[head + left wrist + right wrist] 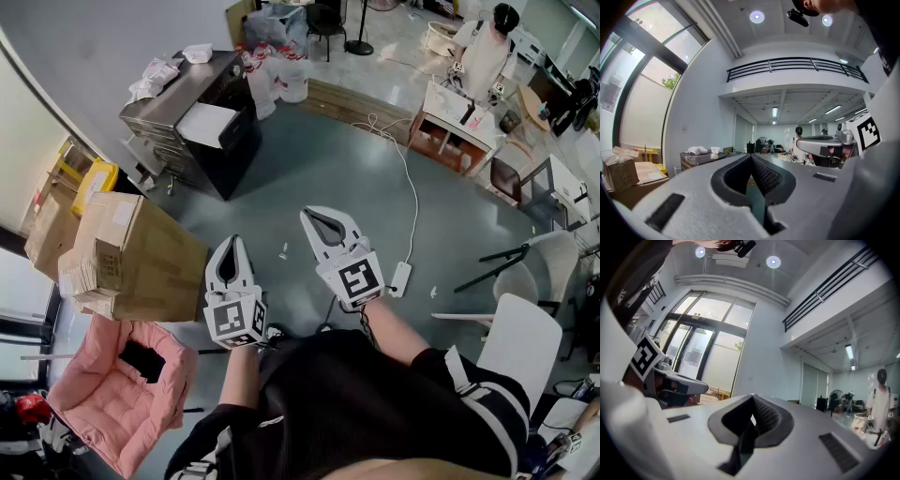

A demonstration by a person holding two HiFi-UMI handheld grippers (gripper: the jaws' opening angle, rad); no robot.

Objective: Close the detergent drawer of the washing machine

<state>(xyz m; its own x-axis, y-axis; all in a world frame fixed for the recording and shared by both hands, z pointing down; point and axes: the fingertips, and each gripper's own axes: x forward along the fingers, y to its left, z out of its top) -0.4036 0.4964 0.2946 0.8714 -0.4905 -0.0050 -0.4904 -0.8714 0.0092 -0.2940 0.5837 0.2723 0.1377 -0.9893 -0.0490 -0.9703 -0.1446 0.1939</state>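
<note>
Both grippers are held level, side by side in front of the person, and nothing is between the jaws of either. In the left gripper view the left gripper has its ribbed pads pressed together at the tip. The right gripper view shows the right gripper closed the same way.

Only the head view looks down on the grey floor. There the left gripper and the right gripper hang above it, near each other but apart. A cardboard box sits at 9 o'clock from the left gripper, and a pink cushioned seat lies at 7 o'clock. A dark cabinet with bags on its tabletop stands at 11 o'clock. A white power strip on its cable lies just at 3 o'clock of the right gripper, with a white chair at 4 o'clock. A person stands by a desk at 1 o'clock.

The gripper views show what the head view does not. The left one takes in tall windows at 10 o'clock, a balcony railing at 12 o'clock and the cabinet seen side-on. The right one shows glass doors at 10 o'clock and the standing person at 3 o'clock.

No view shows where the washing machine or its detergent drawer is.
</note>
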